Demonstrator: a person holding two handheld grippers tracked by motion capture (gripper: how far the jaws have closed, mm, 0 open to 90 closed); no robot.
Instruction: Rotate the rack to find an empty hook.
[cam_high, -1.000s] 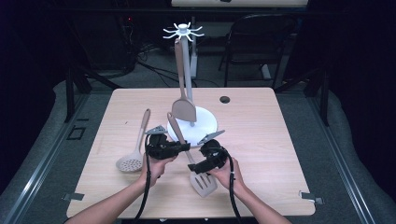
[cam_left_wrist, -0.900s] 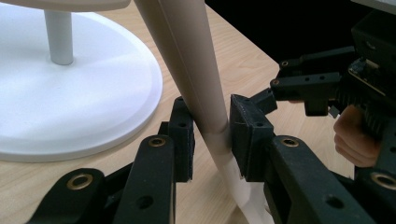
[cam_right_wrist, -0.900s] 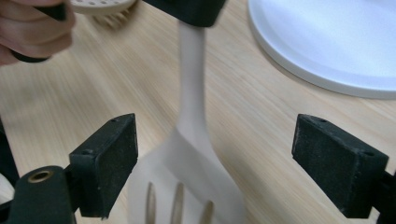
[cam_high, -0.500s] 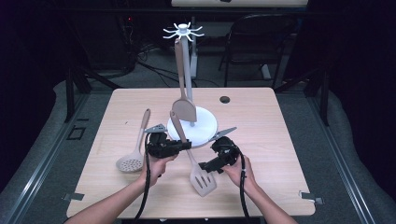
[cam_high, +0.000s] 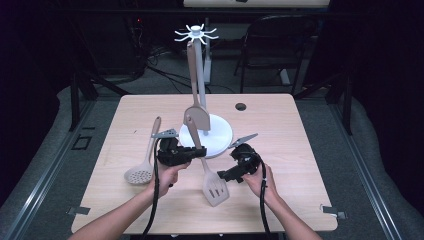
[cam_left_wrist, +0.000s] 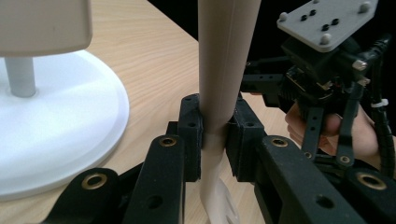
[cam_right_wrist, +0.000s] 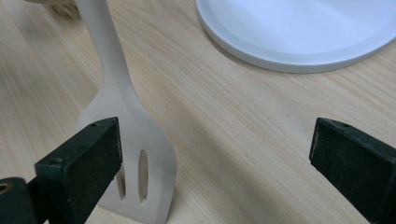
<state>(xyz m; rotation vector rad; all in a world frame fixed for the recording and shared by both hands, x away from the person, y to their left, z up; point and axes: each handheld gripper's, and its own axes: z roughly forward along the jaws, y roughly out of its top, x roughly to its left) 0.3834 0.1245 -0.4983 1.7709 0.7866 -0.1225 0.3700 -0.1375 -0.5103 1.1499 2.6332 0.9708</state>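
So the left hand-held gripper (cam_high: 187, 154) is clamped on the handle of the slotted spatula (cam_high: 214, 186), roughly mid-handle; its jaws have just been closing in, and in the left gripper view the pads (cam_left_wrist: 194, 128) sit tight on either side of the handle (cam_left_wrist: 224, 65). The spatula's long axis runs tilted: handle end up and toward the far edge of the table (cam_high: 300, 130), slotted blade down toward the near edge, touching the wood just in front of the white round base of the utensil stand (cam_high: 220, 136). The right hand-held gripper (cam_high: 239, 172) sits just beside the blade on the right, jaws wide apart with nothing between them. In the right gripper view the blade (cam_right_wrist: 140, 154) stands next to one pad.
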